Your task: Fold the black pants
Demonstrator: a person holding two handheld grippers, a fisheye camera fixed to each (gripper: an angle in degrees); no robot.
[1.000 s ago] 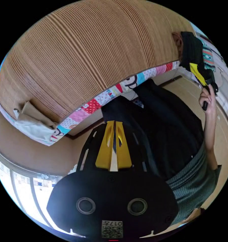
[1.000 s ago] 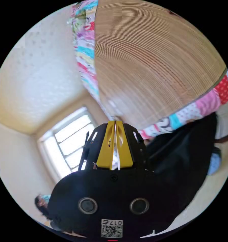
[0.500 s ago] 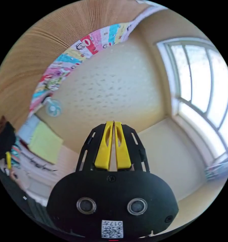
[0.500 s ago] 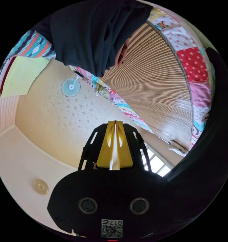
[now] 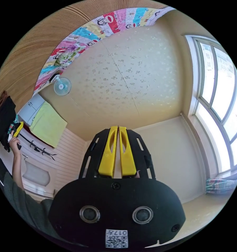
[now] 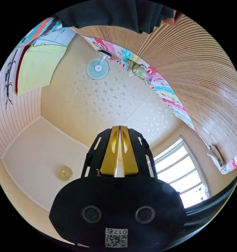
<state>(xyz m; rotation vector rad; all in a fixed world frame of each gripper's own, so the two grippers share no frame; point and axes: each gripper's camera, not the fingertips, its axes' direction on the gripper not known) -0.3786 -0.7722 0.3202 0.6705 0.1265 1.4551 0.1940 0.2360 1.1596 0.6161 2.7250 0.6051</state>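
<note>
Both cameras have swung since a second ago, from facing the bed's slatted mat to pointing up at the wall and ceiling. The left gripper [image 5: 118,127] shows its yellow jaws pressed together with nothing visible between them. The right gripper [image 6: 119,127] likewise has its jaws closed tip to tip, no cloth visible at the tips. The black pants [image 6: 118,13] hang as dark cloth at the top edge of the right gripper view, beside the slatted mat [image 6: 202,71]; in the left gripper view dark cloth hangs by the person's raised hand [image 5: 14,143]. The pants seem lifted for spreading; next, lowering them flat onto the mat.
</note>
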